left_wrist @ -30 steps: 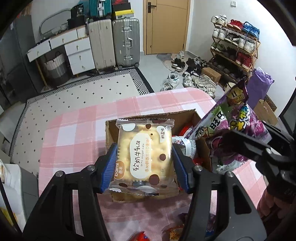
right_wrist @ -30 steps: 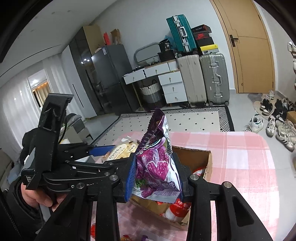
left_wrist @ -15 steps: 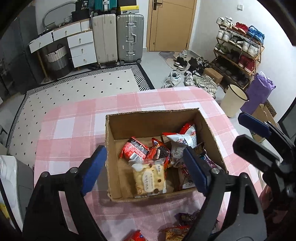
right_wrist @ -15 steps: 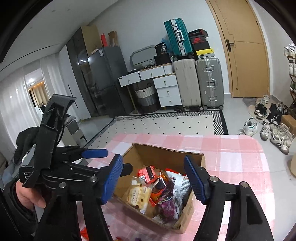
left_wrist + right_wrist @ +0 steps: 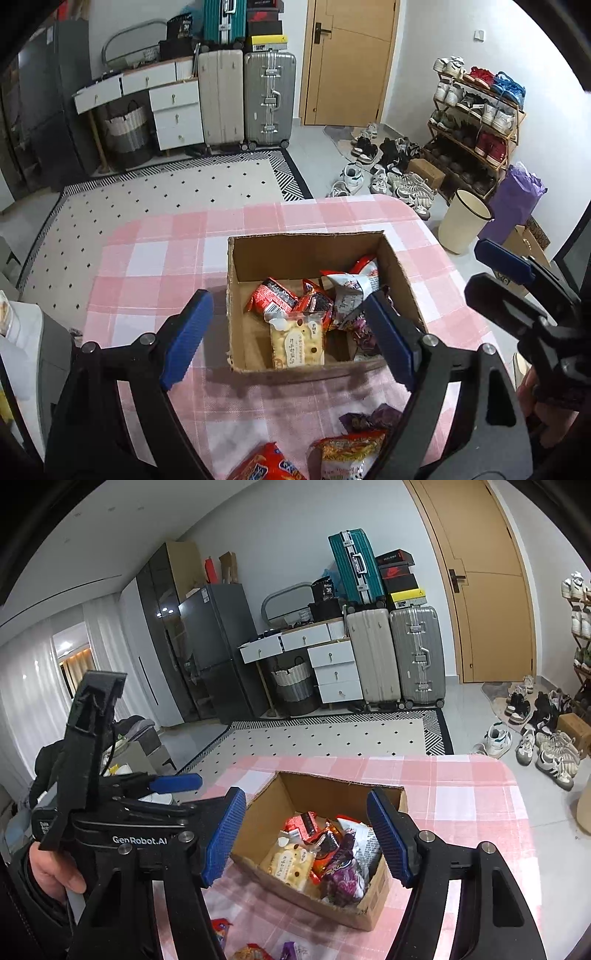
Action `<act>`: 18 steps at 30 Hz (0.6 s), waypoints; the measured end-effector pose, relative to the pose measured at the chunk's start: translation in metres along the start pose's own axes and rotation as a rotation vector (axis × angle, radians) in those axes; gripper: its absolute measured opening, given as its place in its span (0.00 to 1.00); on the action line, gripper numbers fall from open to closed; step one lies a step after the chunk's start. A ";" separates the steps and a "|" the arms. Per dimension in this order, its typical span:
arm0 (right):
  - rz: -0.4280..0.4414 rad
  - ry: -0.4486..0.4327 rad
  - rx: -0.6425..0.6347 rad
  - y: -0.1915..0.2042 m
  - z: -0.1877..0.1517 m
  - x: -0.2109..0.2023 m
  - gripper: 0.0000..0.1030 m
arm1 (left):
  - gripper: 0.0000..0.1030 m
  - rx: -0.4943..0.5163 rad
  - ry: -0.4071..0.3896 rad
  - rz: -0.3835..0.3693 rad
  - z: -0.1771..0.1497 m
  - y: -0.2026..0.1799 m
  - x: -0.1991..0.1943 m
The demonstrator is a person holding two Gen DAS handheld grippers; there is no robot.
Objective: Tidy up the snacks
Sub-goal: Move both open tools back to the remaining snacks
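Snacks sit in the open brown cardboard box (image 5: 312, 254) on my pink checked tablecloth (image 5: 155, 254): the pale yellow biscuit packet (image 5: 297, 343) and the purple foil bag (image 5: 345, 877) among them. I see my left gripper (image 5: 288, 338) and right gripper (image 5: 308, 836) both spread wide above it, gripping nothing.
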State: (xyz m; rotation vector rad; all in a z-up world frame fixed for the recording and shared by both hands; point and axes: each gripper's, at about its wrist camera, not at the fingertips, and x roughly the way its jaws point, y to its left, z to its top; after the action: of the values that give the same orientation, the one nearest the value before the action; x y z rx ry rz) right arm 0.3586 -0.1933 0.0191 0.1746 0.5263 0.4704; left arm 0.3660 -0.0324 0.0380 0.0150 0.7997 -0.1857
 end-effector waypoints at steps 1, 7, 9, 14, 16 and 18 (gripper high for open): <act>0.001 -0.002 -0.003 0.002 -0.001 -0.004 0.68 | 0.81 0.002 -0.005 0.001 0.000 -0.001 -0.006; -0.009 -0.027 -0.028 0.015 -0.007 -0.032 0.70 | 0.81 0.033 -0.030 0.018 -0.014 -0.013 -0.037; -0.021 -0.034 -0.032 0.019 -0.009 -0.040 0.70 | 0.82 0.033 -0.037 0.020 -0.018 -0.014 -0.047; -0.020 -0.052 -0.016 0.028 -0.018 -0.067 0.73 | 0.93 0.034 -0.066 0.027 -0.032 -0.017 -0.074; -0.027 -0.064 -0.027 0.034 -0.023 -0.079 0.81 | 0.97 0.042 -0.089 0.039 -0.039 -0.018 -0.085; -0.032 -0.076 -0.035 0.039 -0.028 -0.090 0.84 | 0.97 0.046 -0.097 0.051 -0.044 -0.017 -0.091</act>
State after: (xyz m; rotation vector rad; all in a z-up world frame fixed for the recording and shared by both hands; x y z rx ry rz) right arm 0.2601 -0.2004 0.0456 0.1499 0.4461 0.4394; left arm 0.2697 -0.0304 0.0732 0.0689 0.6976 -0.1551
